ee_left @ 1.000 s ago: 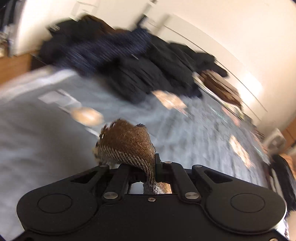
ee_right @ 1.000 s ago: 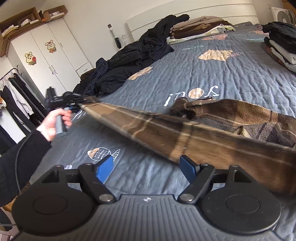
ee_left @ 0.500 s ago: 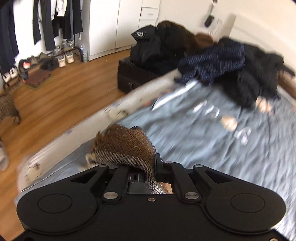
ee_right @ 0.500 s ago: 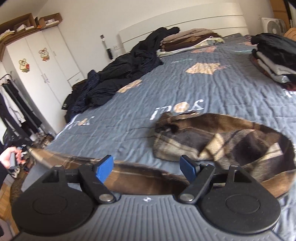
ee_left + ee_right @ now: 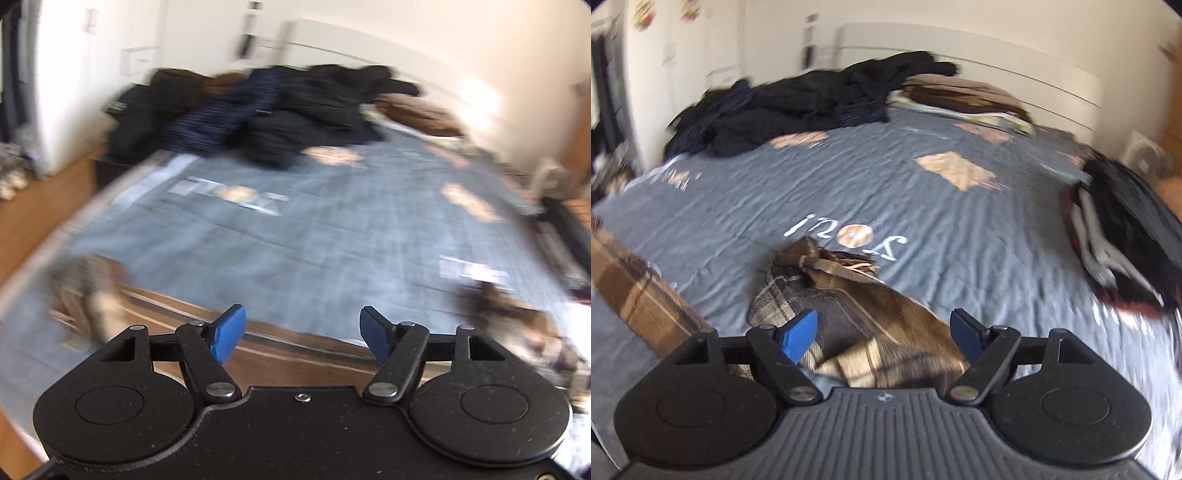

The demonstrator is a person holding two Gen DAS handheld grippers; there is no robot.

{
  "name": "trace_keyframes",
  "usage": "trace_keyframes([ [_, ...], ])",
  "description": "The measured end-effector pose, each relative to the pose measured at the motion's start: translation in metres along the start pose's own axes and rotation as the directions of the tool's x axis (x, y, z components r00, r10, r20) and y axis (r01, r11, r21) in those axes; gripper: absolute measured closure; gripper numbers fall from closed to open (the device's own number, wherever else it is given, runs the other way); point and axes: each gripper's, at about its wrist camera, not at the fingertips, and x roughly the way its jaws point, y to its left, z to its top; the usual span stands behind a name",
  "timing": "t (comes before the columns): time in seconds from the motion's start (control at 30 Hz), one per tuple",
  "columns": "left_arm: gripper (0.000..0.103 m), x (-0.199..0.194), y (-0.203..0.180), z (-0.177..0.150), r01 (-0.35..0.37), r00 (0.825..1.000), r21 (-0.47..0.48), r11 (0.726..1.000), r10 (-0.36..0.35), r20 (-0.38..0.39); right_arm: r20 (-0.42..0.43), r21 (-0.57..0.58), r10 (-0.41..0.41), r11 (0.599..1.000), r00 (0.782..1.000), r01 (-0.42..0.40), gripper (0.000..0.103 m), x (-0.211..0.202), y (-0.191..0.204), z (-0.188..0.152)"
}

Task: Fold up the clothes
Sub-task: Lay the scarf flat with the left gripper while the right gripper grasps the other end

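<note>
Both tools gape wide, gripping nothing. We find the left tool [image 5: 299, 334] above the plaid scarf [image 5: 857, 325], whose long axis runs crosswise beneath it on the bed [image 5: 960, 240]; the right tool [image 5: 882, 332] hangs over its bunched end, nearer.

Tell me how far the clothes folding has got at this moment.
Done: two folded stacks sit on the bed, one by the headboard and one at the right edge. In hand: nothing; the left gripper and right gripper are both open, with the brown plaid scarf lying partly bunched below them. Left: finishing that scarf, then the dark heap of unfolded clothes.
</note>
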Motion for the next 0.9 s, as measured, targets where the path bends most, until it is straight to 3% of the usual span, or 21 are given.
trace_keyframes([
  [0.1,0.035,0.007,-0.040,-0.024,0.097,0.995,0.005,0.995,-0.097,-0.038,-0.031,-0.123,0.071,0.990,0.997,-0.075,0.024,0.042,0.015,0.025],
  [0.27,0.034,0.022,-0.079,-0.049,0.159,0.983,0.072,0.985,-0.151,-0.100,-0.099,-0.339,0.120,0.929,0.988,-0.147,0.024,0.106,0.052,0.050],
  [0.57,0.033,0.041,-0.086,-0.073,0.182,0.974,0.079,0.980,-0.169,-0.152,-0.244,-0.287,0.237,0.908,0.940,-0.304,0.025,0.186,0.076,0.053],
  [0.63,0.033,0.042,-0.084,-0.076,0.176,0.973,0.073,0.982,-0.163,-0.161,-0.286,-0.288,0.229,0.905,0.930,-0.312,0.028,0.198,0.080,0.050],
  [0.73,0.033,0.043,-0.083,-0.080,0.174,0.972,0.070,0.982,-0.160,-0.174,-0.341,-0.269,0.230,0.905,0.912,-0.329,0.050,0.212,0.080,0.047],
  [0.8,0.033,0.041,-0.090,-0.081,0.196,0.967,0.084,0.977,-0.179,-0.182,-0.339,-0.231,0.256,0.910,0.905,-0.344,0.079,0.211,0.076,0.047],
  [0.9,0.033,0.040,-0.100,-0.083,0.229,0.959,0.106,0.968,-0.206,-0.194,-0.304,-0.183,0.276,0.922,0.912,-0.340,0.092,0.201,0.069,0.047],
])
